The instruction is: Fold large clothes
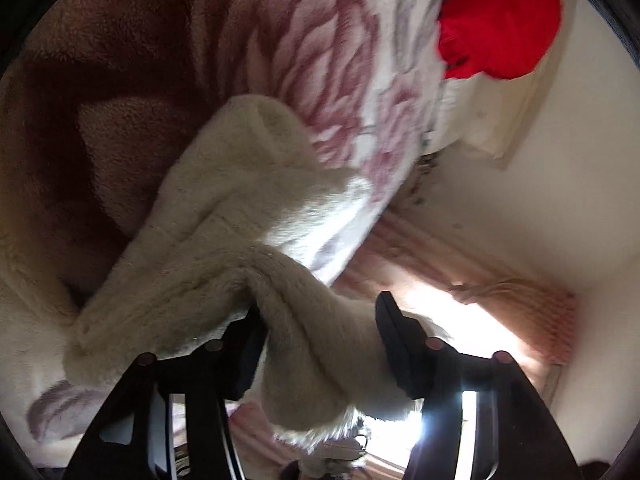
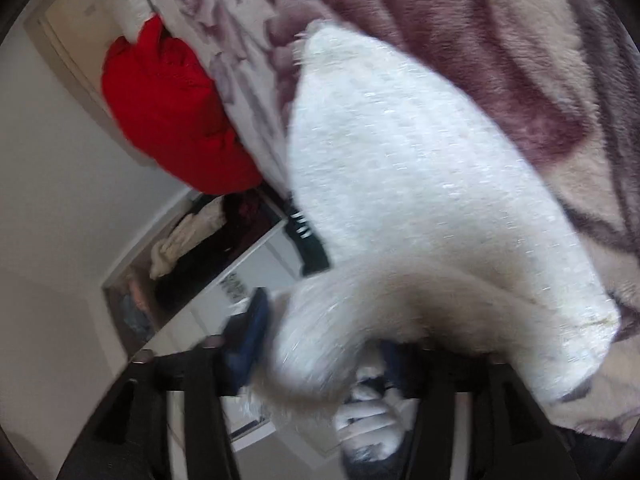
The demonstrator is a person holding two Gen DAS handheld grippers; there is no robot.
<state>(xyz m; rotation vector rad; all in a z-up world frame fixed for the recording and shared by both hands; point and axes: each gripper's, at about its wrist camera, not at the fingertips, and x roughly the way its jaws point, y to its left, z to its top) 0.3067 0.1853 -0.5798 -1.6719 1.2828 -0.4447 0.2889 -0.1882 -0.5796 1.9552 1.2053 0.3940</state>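
Note:
A fluffy cream-white garment lies over a floral plush blanket on a bed. My left gripper is shut on a thick fold of this garment, which bulges between its black fingers. In the right wrist view the same white garment fills the middle. My right gripper is shut on a bunched part of it. Its blue-padded left finger shows; the right finger is mostly hidden by fabric.
A red garment lies at the blanket's edge, also in the right wrist view. Pink curtains with a bright window are behind the left gripper. A shelf unit with clothes stands by a white wall.

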